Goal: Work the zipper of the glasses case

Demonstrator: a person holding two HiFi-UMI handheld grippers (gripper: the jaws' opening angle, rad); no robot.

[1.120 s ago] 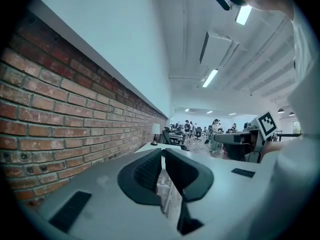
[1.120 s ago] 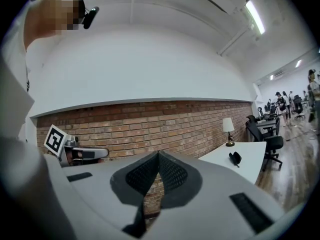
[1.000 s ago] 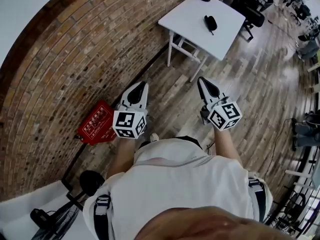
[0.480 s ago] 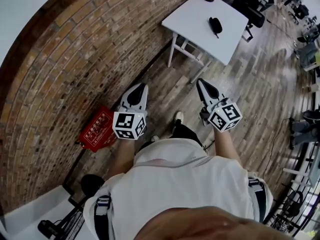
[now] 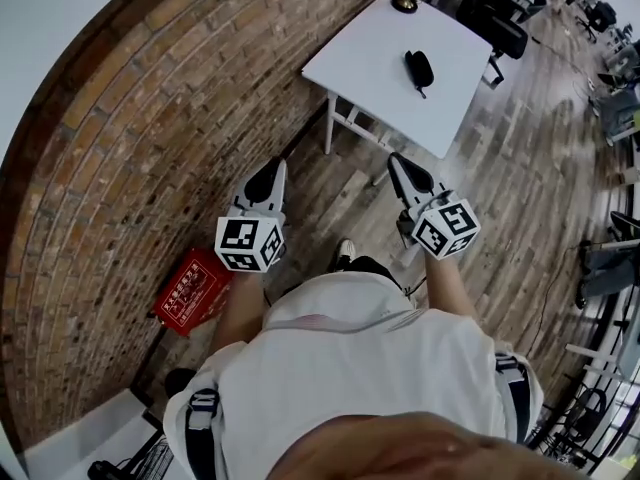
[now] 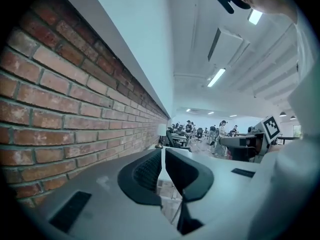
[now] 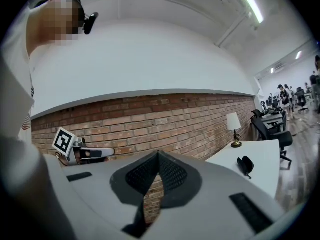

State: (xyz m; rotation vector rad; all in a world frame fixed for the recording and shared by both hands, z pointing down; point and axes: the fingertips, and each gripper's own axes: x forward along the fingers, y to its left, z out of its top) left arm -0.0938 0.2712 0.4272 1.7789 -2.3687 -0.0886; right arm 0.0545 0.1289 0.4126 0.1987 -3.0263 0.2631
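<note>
- Small black oval zip-up glasses case point(image 5: 419, 68) lying on the white square-topped table point(image 5: 365, 53), well apart from both tools, not yet reached.
- Left gripper point(image 5: 270, 171) pinched fully together, nothing between; same for right gripper point(image 5: 398, 162), empty.
- Risk if brought in closed like this: nudging the light case across the smooth top instead of catching the tiny zipper pull.
- Likely to slide or spin unless pinned on one side while tugged from the other.
- Small brass-footed table lamp point(image 5: 405, 2) at the far corner: liable to a knock from a wide reach.
</note>
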